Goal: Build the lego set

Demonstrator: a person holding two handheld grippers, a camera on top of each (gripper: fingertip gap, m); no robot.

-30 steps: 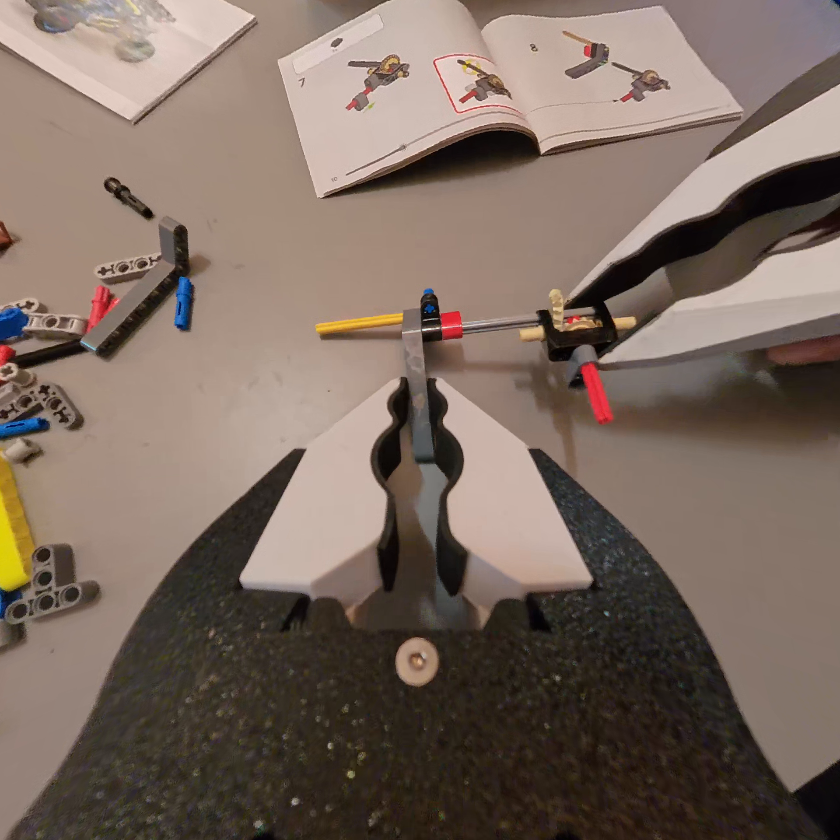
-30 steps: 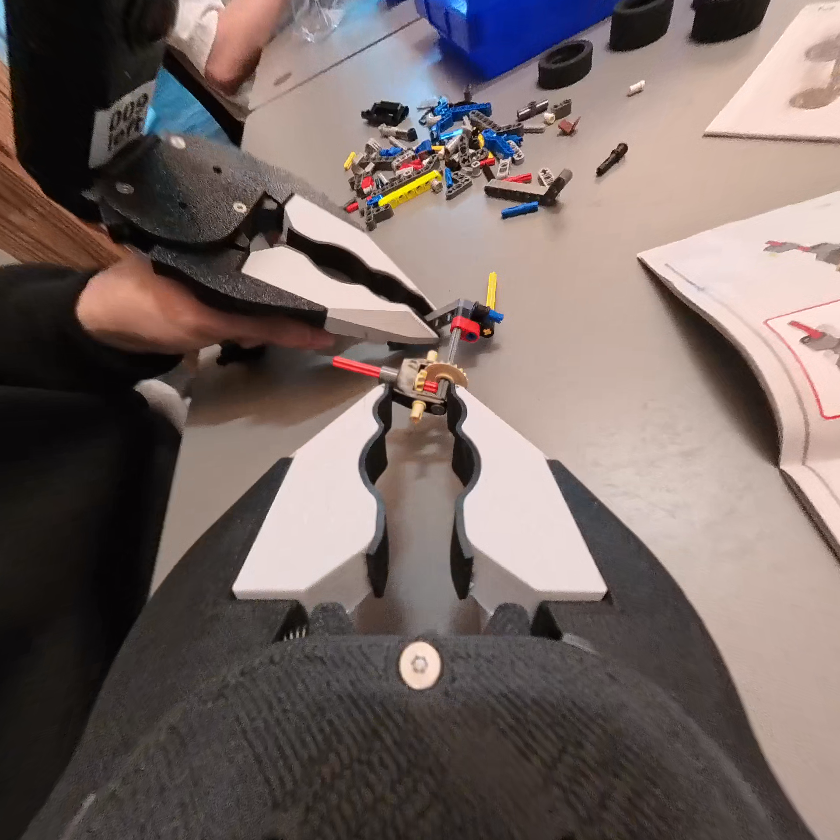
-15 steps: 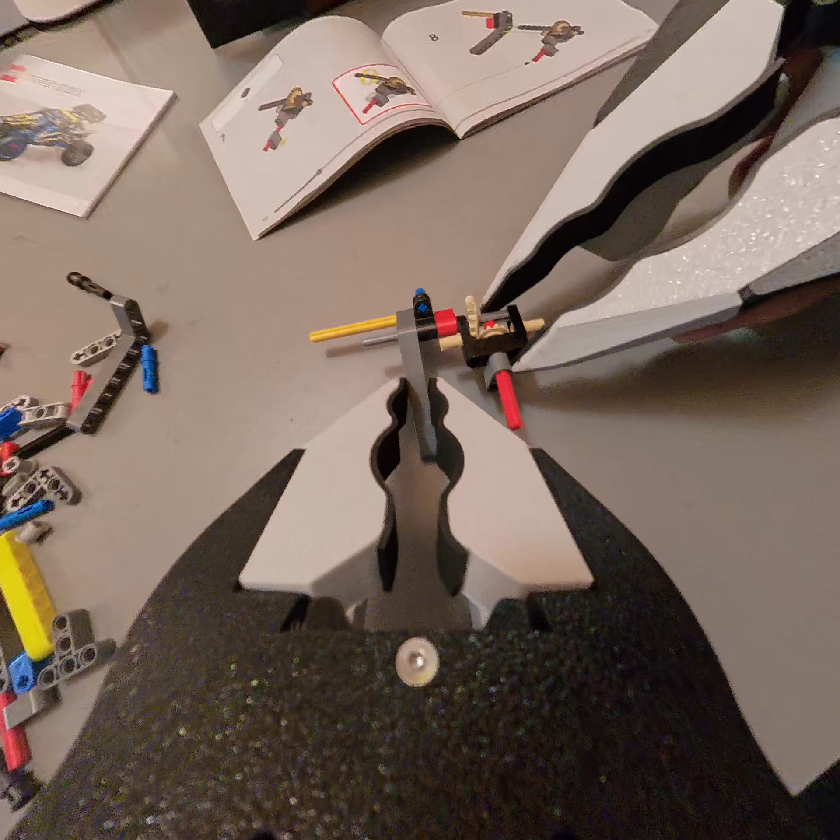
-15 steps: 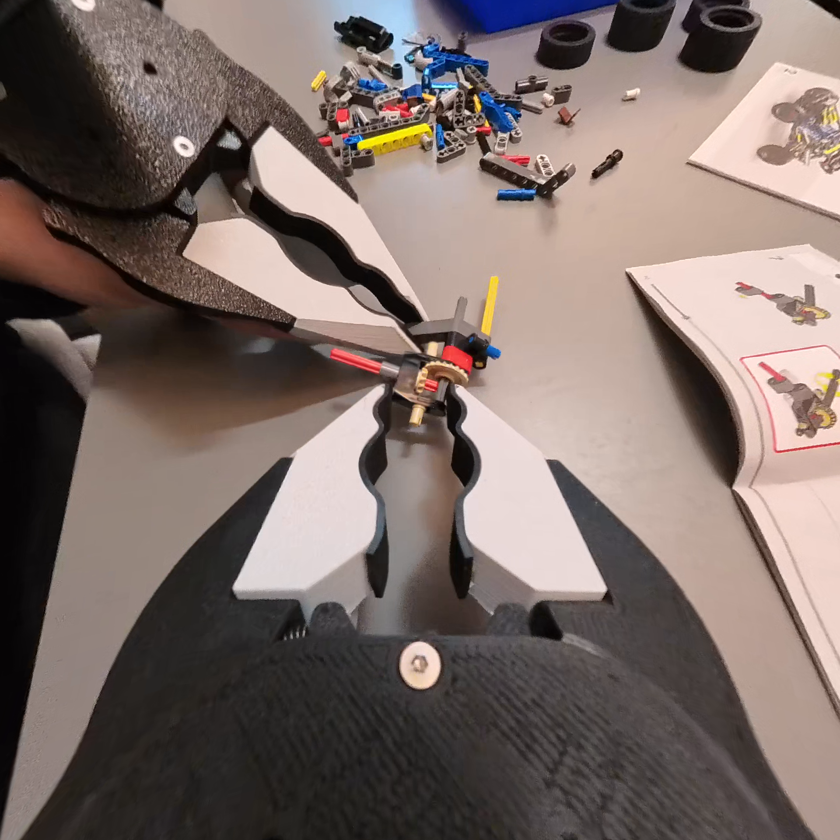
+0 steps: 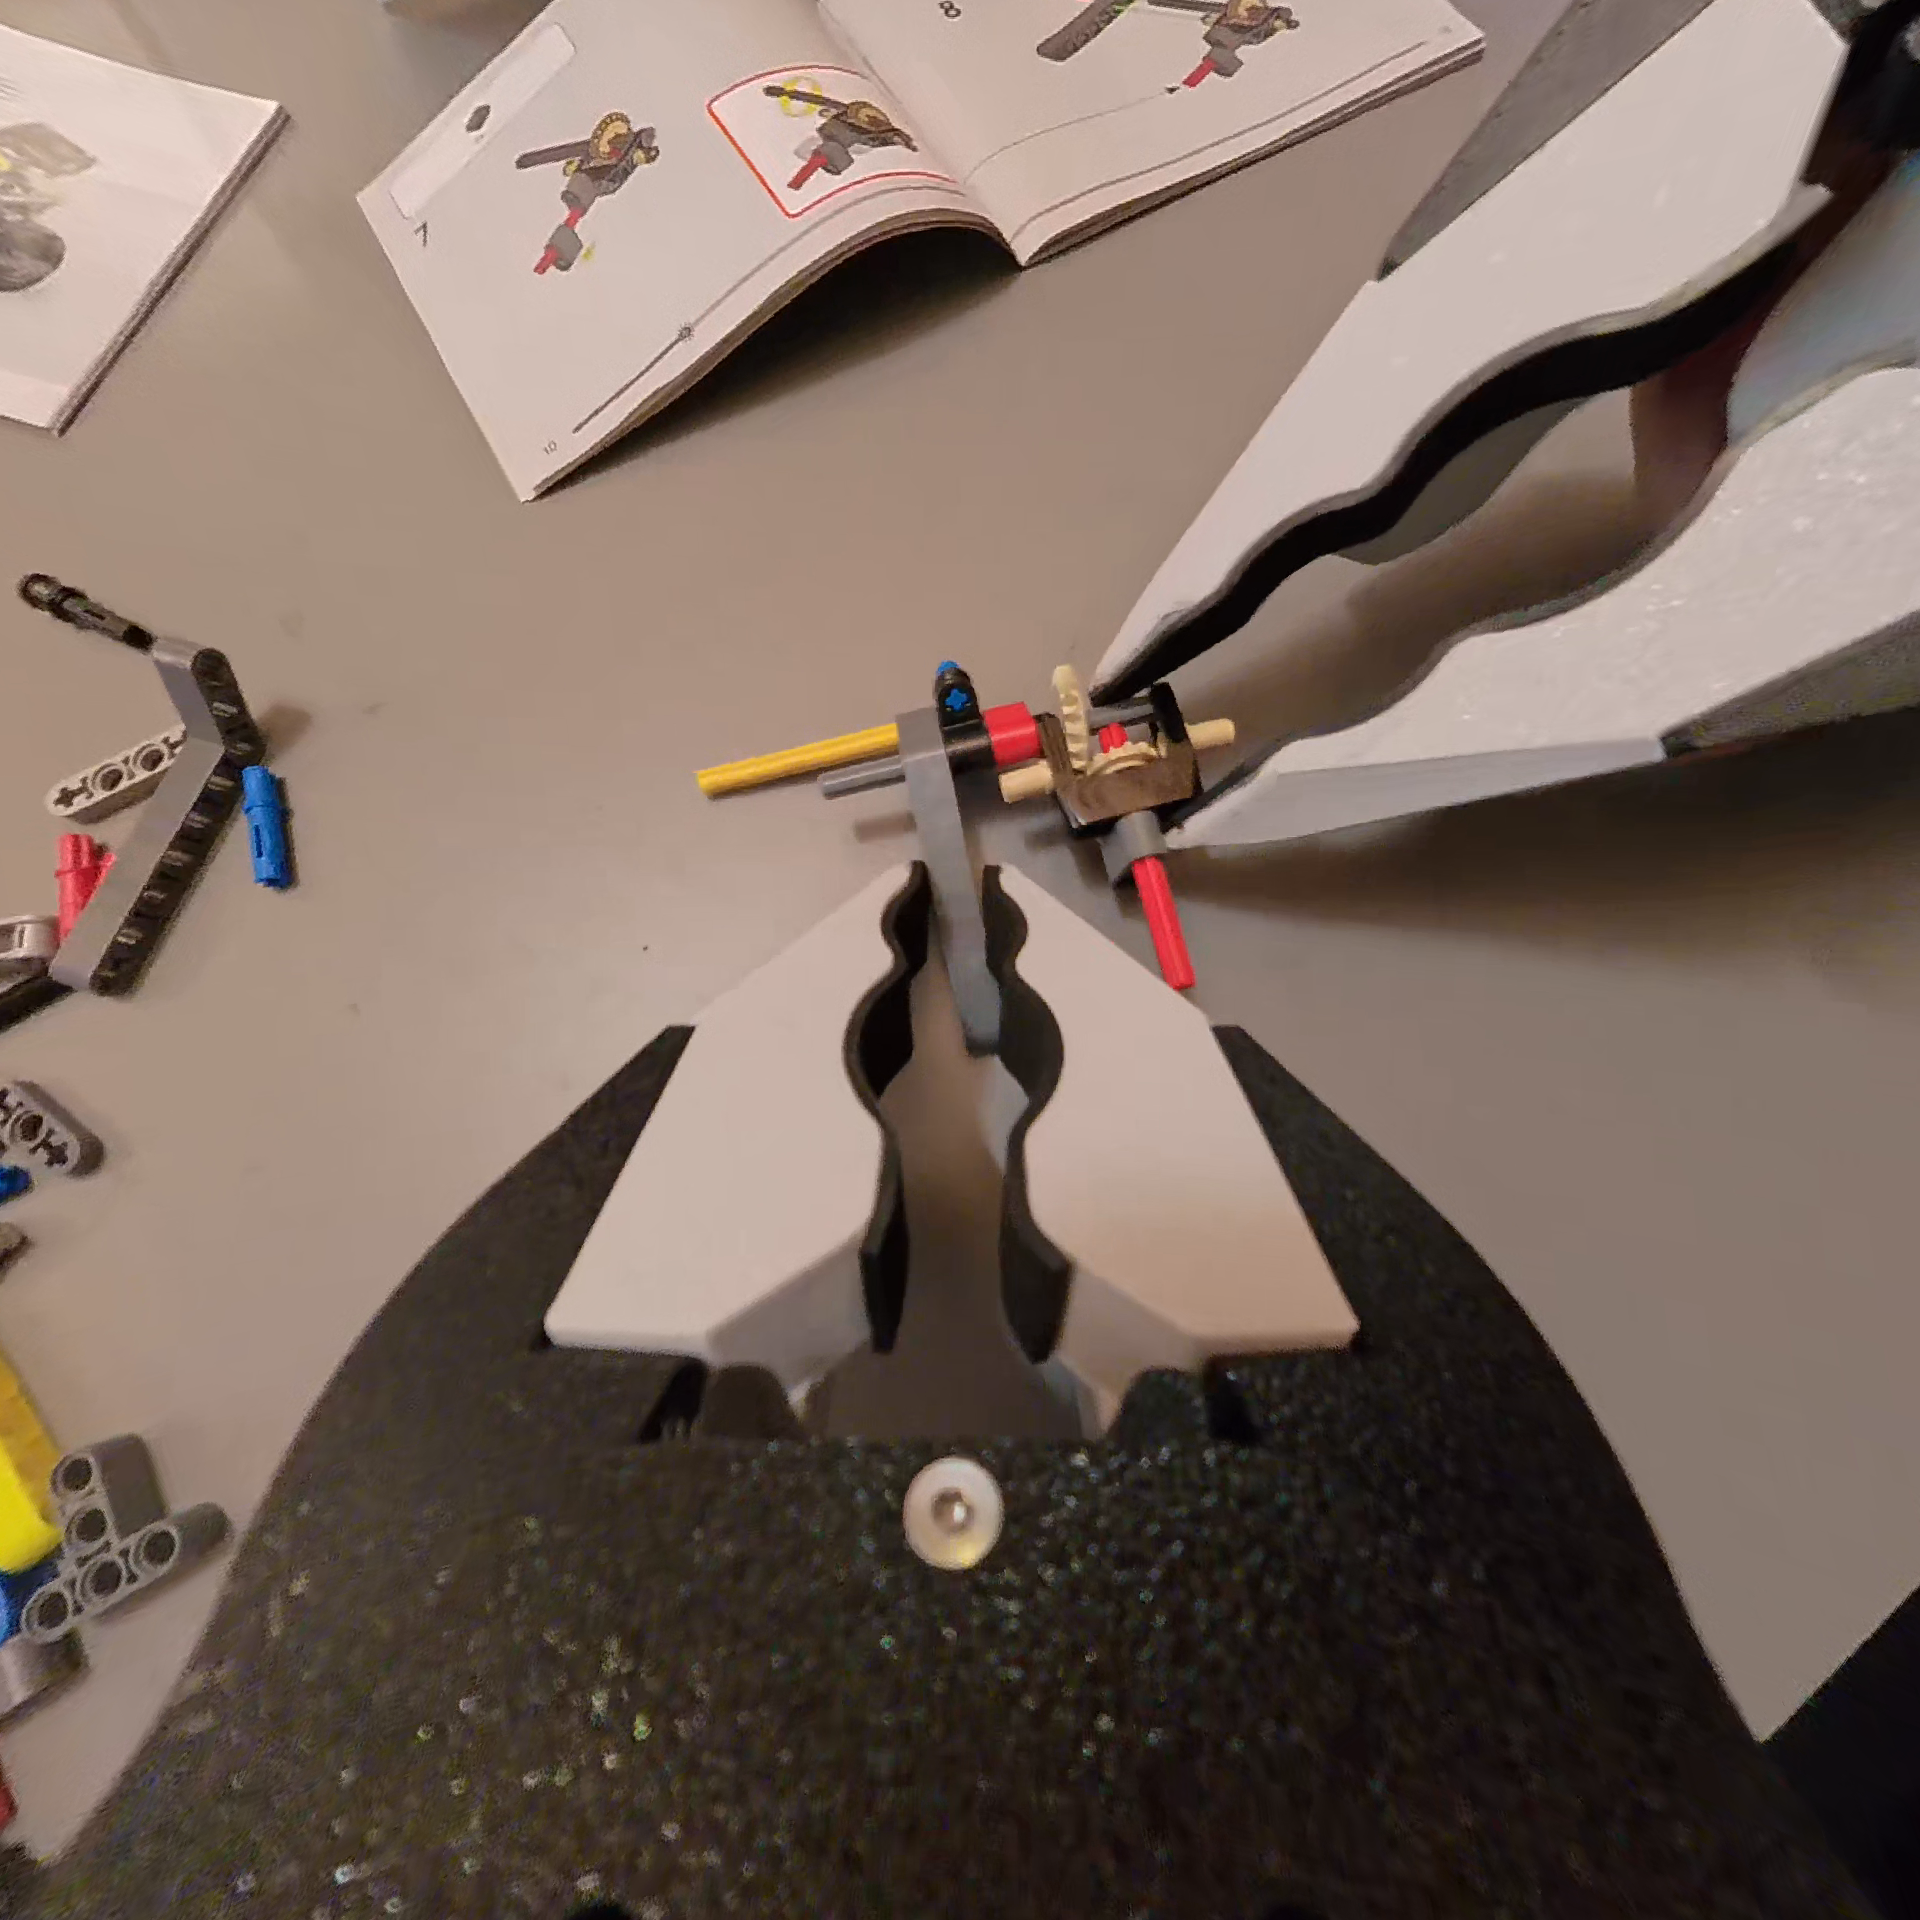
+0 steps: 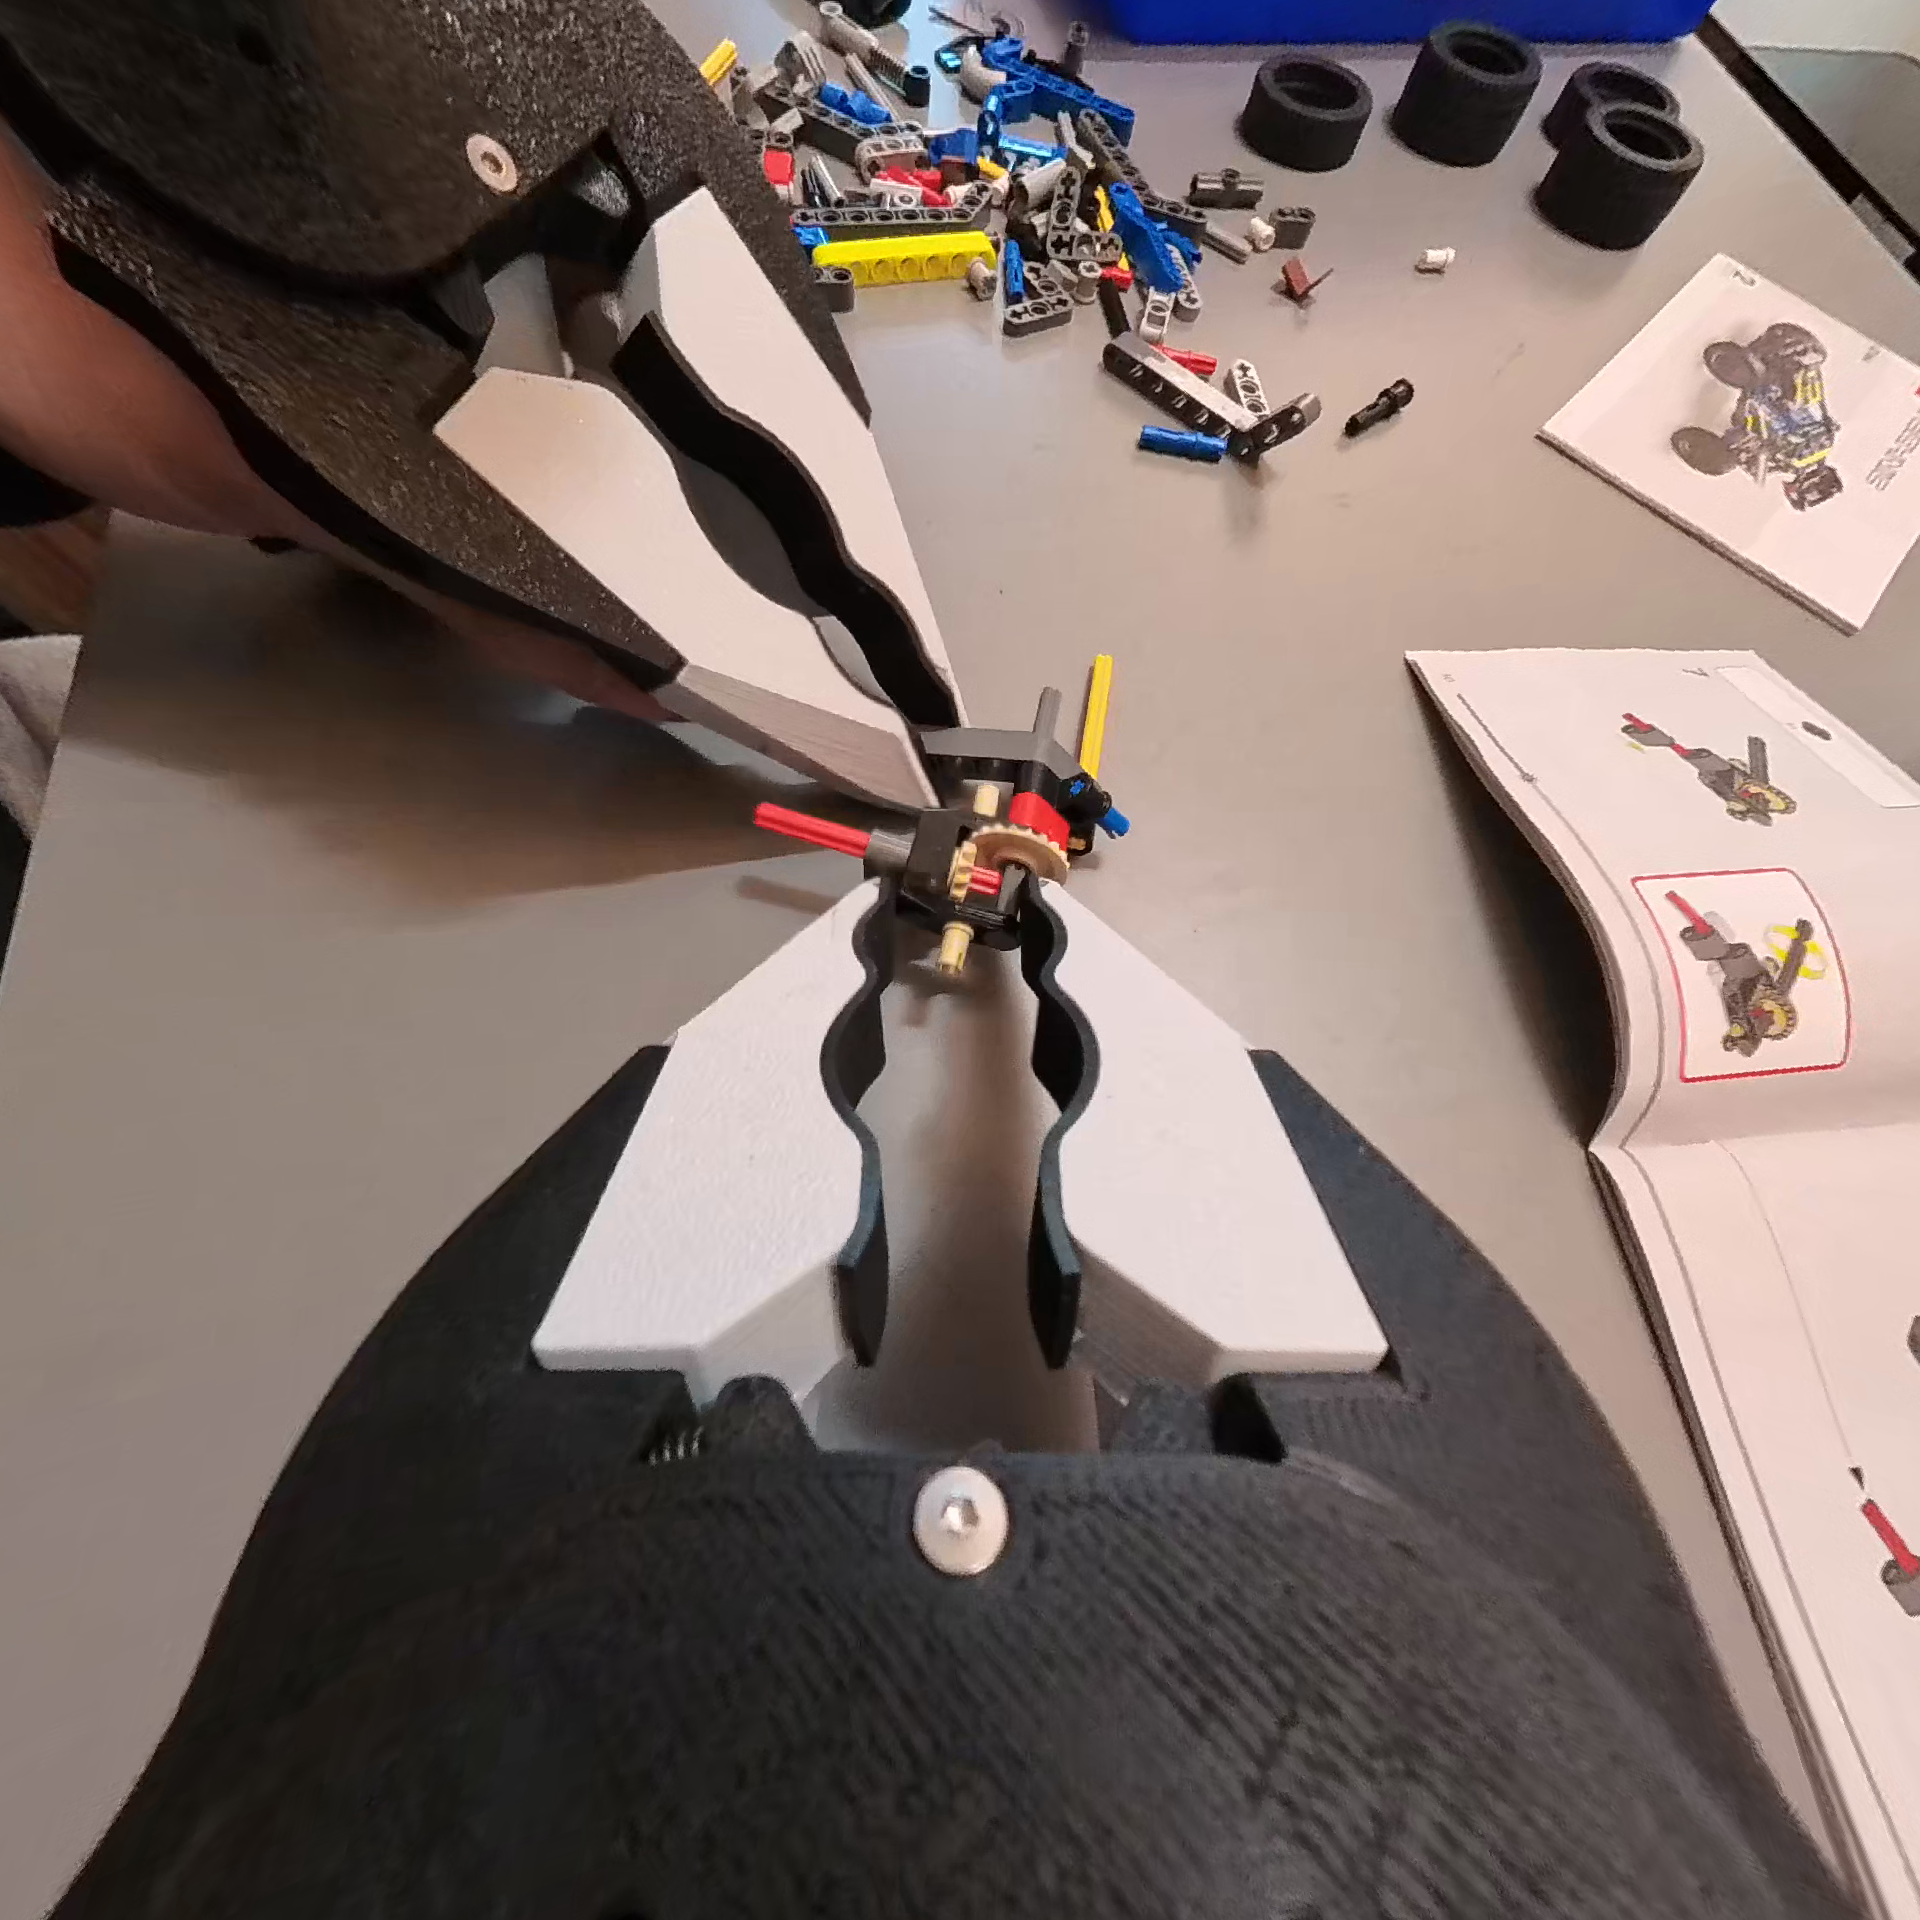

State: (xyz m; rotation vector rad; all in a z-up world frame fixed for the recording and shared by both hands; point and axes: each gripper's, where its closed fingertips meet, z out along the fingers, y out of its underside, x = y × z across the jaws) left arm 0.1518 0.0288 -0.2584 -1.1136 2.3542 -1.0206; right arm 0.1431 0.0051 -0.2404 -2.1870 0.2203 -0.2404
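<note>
My left gripper (image 5: 951,883) is shut on a grey beam (image 5: 948,821) that stands up from its jaws. At the beam's top sit a yellow axle (image 5: 795,762), a blue pin and a red bush (image 5: 1010,730). My right gripper (image 6: 956,904) is shut on a black frame (image 6: 940,878) with tan gears and a red axle (image 6: 810,828). The frame (image 5: 1127,774) is pushed up against the red bush, on a grey axle through the beam. In the right wrist view the left gripper (image 6: 940,758) comes in from the upper left. Both hold the assembly just above the grey table (image 5: 1455,1143).
An open instruction booklet (image 5: 831,208) lies beyond the assembly; it also shows in the right wrist view (image 6: 1714,987). A second booklet (image 6: 1766,447) lies near it. Loose parts (image 6: 1039,208), several black tyres (image 6: 1455,94) and a blue bin (image 6: 1351,16) are farther back. More parts (image 5: 156,810) lie left. Less than 4 cm separates the two grippers' tips.
The right gripper has slid the black gear frame along the grey axle towards the beam. The gap has closed and the axle's end now sticks out past the beam.
</note>
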